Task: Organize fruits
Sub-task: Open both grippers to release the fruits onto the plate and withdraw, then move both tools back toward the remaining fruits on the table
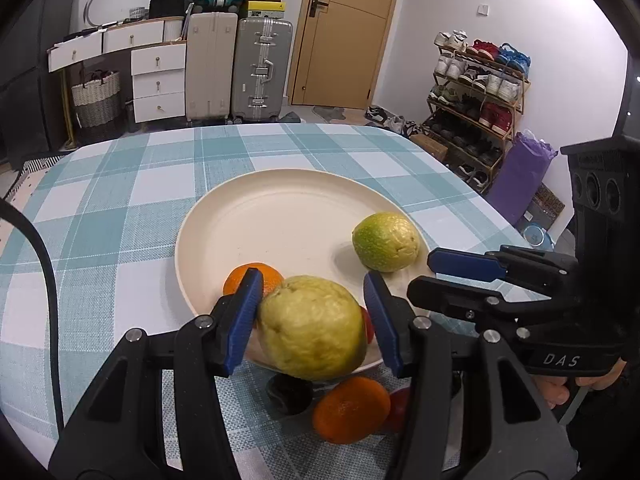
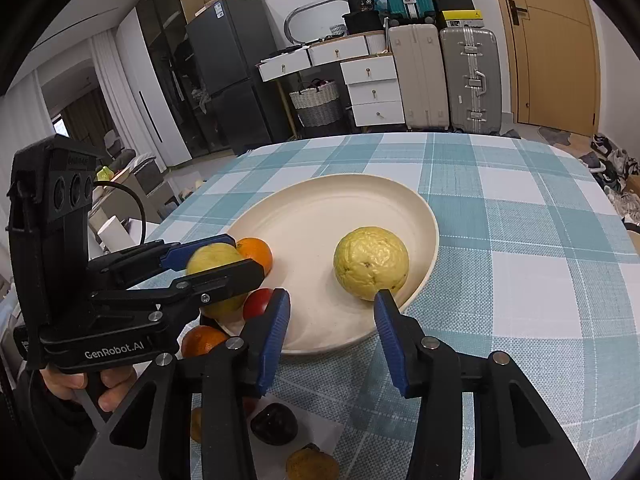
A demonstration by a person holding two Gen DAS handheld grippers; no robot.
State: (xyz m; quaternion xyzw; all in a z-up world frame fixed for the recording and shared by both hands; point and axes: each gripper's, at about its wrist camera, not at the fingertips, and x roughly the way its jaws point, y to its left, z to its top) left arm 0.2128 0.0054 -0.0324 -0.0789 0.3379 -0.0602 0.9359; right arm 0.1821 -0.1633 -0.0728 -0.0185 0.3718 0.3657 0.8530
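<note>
While the left gripper [image 1: 314, 316] carried a yellow guava [image 1: 312, 326] over the plate [image 1: 280, 208] rim for placement, fingers closed against it, the right gripper [image 2: 330, 338] hung wide open, empty, near a second guava [image 2: 371, 263] on the plate.

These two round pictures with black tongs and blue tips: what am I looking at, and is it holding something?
No robot here: a person holds a hand-squeezed gripper in each hand, each with its own wide-angle camera. One picture looks along the left gripper, which seems shut on a yellow-green fruit over the near rim of a cream plate. The other looks along the right gripper, open and empty, just short of a second yellow-green fruit on that plate. An orange is on the plate too; more fruit waits on the checked tablecloth.
</note>
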